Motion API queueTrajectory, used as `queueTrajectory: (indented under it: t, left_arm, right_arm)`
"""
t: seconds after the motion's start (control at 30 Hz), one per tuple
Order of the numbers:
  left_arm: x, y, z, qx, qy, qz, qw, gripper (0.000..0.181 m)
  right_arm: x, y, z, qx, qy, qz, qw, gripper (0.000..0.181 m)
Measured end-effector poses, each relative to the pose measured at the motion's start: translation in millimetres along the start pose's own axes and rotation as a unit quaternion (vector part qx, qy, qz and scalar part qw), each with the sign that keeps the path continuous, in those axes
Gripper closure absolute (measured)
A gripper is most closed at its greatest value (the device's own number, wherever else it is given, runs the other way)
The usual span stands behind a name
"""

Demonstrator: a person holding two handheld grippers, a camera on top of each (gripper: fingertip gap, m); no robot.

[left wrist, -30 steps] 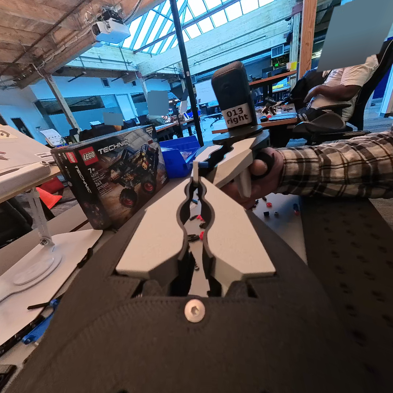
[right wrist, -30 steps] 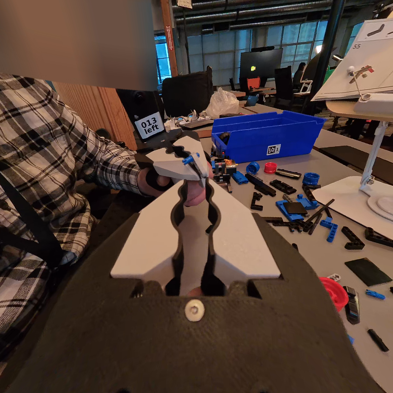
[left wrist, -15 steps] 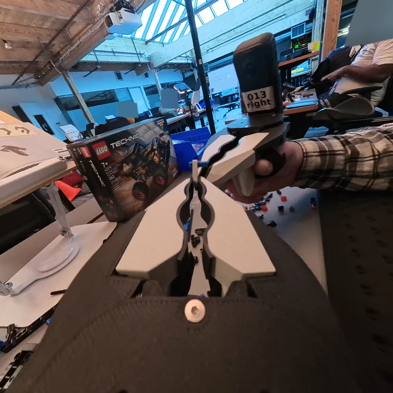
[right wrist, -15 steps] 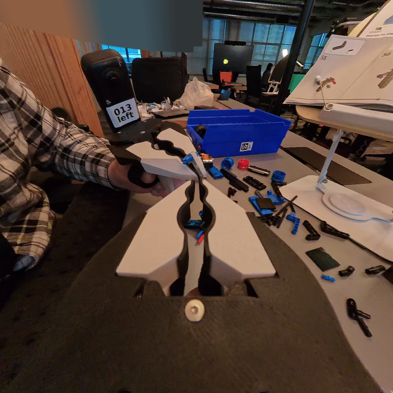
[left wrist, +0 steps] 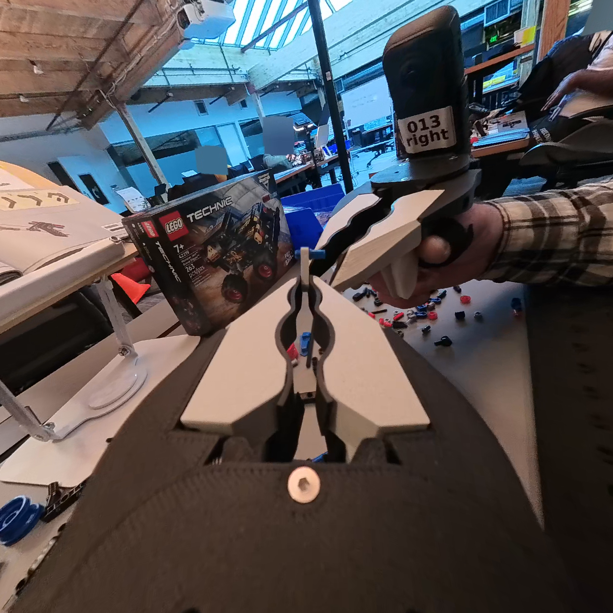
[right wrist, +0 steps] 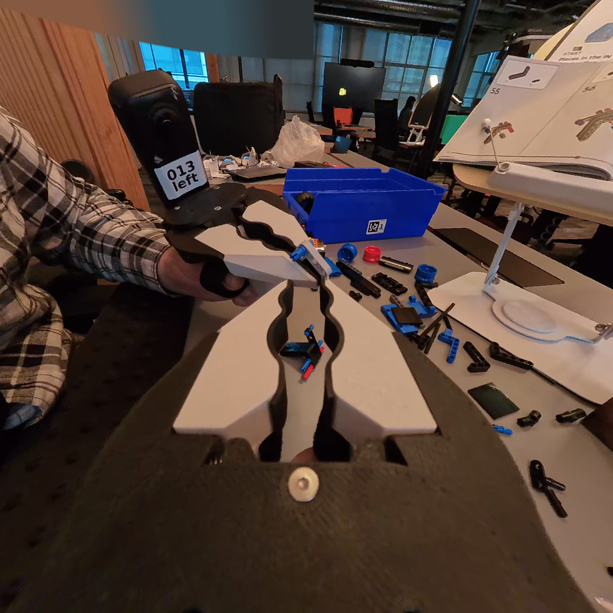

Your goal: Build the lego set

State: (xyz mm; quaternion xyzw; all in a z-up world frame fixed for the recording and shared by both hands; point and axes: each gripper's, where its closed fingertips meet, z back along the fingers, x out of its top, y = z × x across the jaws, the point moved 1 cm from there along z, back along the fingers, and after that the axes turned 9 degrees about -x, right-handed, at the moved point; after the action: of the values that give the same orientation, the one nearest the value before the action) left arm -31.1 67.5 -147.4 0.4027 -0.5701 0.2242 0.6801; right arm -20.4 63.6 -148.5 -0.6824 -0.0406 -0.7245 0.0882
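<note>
My left gripper [left wrist: 305,282] is shut on a thin pale grey beam [left wrist: 304,268] that stands upright, with a blue pin [left wrist: 310,253] through its top. It also shows in the right wrist view [right wrist: 310,270], holding the beam [right wrist: 316,262] and pin [right wrist: 297,253]. My right gripper [right wrist: 306,283] is slightly open and empty, its tips just below the beam. In the left wrist view the right gripper [left wrist: 321,262] sits at the pin's right end. A small black, blue and red sub-assembly [right wrist: 306,348] lies on the table under the right jaws.
The set's box [left wrist: 212,255] stands at the left. A blue bin [right wrist: 361,205] is at the back. An instruction booklet [right wrist: 547,132] rests on a white stand [right wrist: 517,315]. Loose black and blue parts [right wrist: 398,298] and small pieces [left wrist: 418,311] cover the grey table. Only a small space, under 4 cm, lies between the two pairs of fingers.
Both grippers have stayed tip to tip at the blue pin while the pair shifted over the table. The right jaws have parted a little. The left still grips the beam.
</note>
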Motion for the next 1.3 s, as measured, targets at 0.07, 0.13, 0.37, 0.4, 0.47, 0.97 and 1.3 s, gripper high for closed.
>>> queueTrajectory:
  t: [0.07, 0.13, 0.37, 0.4, 0.47, 0.97, 1.3]
  left_arm:
    - [-1.9, 1.4, -0.5, 0.007, 0.008, -0.006, 1.000, 0.181]
    - [-3.3, 3.1, -0.4, 0.016, 0.016, -0.017, 1.000, 0.181]
    - [-7.6, 6.0, -1.7, 0.034, 0.037, -0.036, 0.998, 0.181]
    - [-9.6, 6.9, -2.1, 0.037, 0.044, -0.038, 0.998, 0.181]
    - [-11.2, 7.1, -2.6, 0.038, 0.047, -0.037, 0.998, 0.181]
    - [-14.3, 7.9, -4.1, 0.043, 0.059, -0.046, 0.996, 0.181]
    - [-14.5, 11.2, -2.8, 0.049, 0.058, -0.043, 0.996, 0.181]
  right_arm:
    - [-1.5, -1.5, -0.8, -0.004, 0.005, -0.001, 1.000, 0.168]
    - [-2.2, -4.3, -1.2, -0.014, 0.008, -0.001, 1.000, 0.171]
    - [-0.7, -8.7, -0.5, -0.025, 0.004, -0.008, 1.000, 0.178]
    - [0.5, -7.8, -0.4, -0.022, 0.001, -0.010, 1.000, 0.176]
    - [2.0, -6.6, -0.3, -0.020, -0.002, -0.012, 1.000, 0.175]
    - [0.1, -13.7, -0.9, -0.051, 0.007, 0.013, 0.999, 0.181]
    - [1.8, -21.3, -0.1, -0.070, 0.004, 0.006, 0.997, 0.168]
